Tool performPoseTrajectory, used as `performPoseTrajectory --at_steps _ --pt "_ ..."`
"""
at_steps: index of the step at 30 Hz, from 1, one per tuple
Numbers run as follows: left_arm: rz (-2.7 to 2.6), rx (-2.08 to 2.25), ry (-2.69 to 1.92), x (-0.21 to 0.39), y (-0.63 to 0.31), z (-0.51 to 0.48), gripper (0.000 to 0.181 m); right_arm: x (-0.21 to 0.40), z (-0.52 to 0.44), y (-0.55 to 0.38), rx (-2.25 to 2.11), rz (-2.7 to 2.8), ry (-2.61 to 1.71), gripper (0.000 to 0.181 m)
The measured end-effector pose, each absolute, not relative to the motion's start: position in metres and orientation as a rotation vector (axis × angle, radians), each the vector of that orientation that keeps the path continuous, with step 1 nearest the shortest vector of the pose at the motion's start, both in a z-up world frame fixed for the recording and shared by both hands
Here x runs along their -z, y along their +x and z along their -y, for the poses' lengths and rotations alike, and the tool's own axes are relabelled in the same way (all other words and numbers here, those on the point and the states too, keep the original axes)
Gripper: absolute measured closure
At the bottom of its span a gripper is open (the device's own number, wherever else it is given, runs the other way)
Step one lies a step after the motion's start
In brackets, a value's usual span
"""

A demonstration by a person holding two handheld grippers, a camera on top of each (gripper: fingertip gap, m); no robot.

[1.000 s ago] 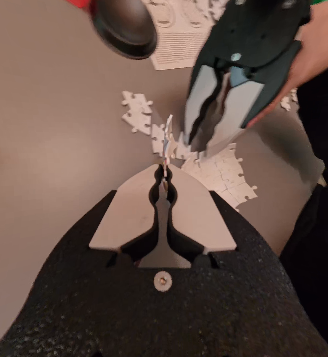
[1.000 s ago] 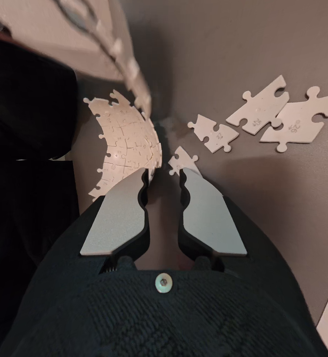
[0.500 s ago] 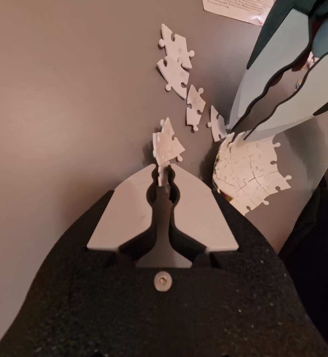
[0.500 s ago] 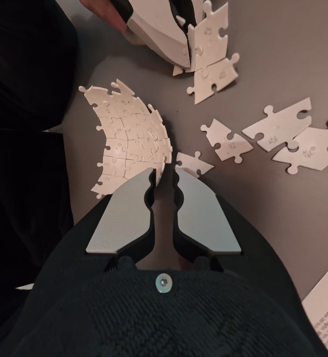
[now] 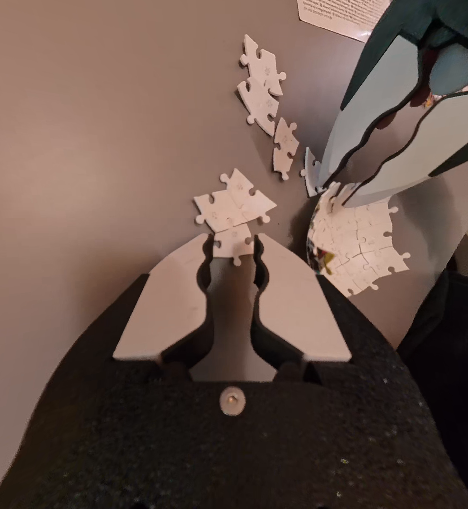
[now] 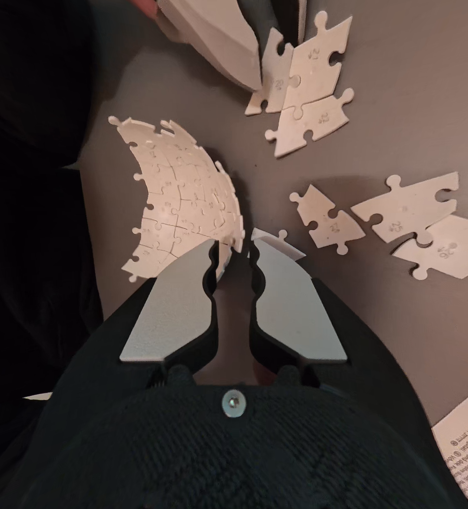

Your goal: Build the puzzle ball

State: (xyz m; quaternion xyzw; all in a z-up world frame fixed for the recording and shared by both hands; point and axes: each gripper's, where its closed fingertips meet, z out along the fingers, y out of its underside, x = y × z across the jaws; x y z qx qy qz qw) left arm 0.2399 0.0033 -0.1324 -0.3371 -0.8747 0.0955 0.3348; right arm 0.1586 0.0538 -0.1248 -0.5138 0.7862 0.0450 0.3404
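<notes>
White plastic throughout: the curved shell [image 5: 357, 245] of joined pieces is your landmark on the grey table [image 5: 89, 137].

Left wrist view: your left gripper [image 5: 233, 239] stands parted, holding nothing, its tips flanking one piece of a three-piece cluster [image 5: 233, 209] lying just left of the shell. The right gripper [image 5: 335, 192] sits at the shell's far rim, its jaws narrowly parted. Whether they already touch the rim cannot be told. Closing the left gripper here would likely drag all three joined pieces or pop a tab.

Right wrist view: the right gripper [image 6: 231, 248] brackets the shell [image 6: 183, 203] edge, with one finger over a loose piece [image 6: 277, 242] just right of it. A hard pinch could buckle the thin rim, split seams, or tip the shell. An instruction sheet [image 6: 464, 446] lies well right of the shell.
</notes>
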Motion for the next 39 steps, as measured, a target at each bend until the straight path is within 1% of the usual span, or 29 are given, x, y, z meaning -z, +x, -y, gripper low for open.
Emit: performPoseTrajectory --at_steps 5,11,16,22,26,29,36,39 --pt "2.321 -0.285 -0.860 0.132 0.246 0.003 0.151 0.124 -0.052 0.159 -0.097 -2.055 -1.301 0.164" --pt "2.328 -0.347 -0.864 0.126 0.245 0.009 0.151 0.112 -0.055 0.146 -0.067 -2.145 -1.209 0.159" --pt "2.322 -0.330 -0.901 0.126 0.241 0.005 0.152 0.126 -0.067 0.137 -0.158 -2.233 -1.152 0.157" --pt "2.292 -0.293 -0.941 0.125 0.235 -0.004 0.154 0.126 -0.074 0.141 -0.193 -2.223 -1.063 0.164" --pt "2.207 -0.271 -0.986 0.113 0.228 -0.016 0.157 0.125 -0.075 0.140 -0.216 -2.212 -1.044 0.174" --pt "2.144 -0.254 -1.023 0.104 0.221 -0.027 0.157 0.126 -0.076 0.141 -0.218 -2.196 -1.037 0.176" --pt "2.154 -0.191 -1.092 0.107 0.213 -0.042 0.155 0.125 -0.072 0.145 -0.173 -2.175 -1.030 0.178" --pt "2.209 -0.262 -1.129 0.098 0.214 -0.041 0.154 0.123 -0.070 0.146 -0.159 -2.183 -1.037 0.178"
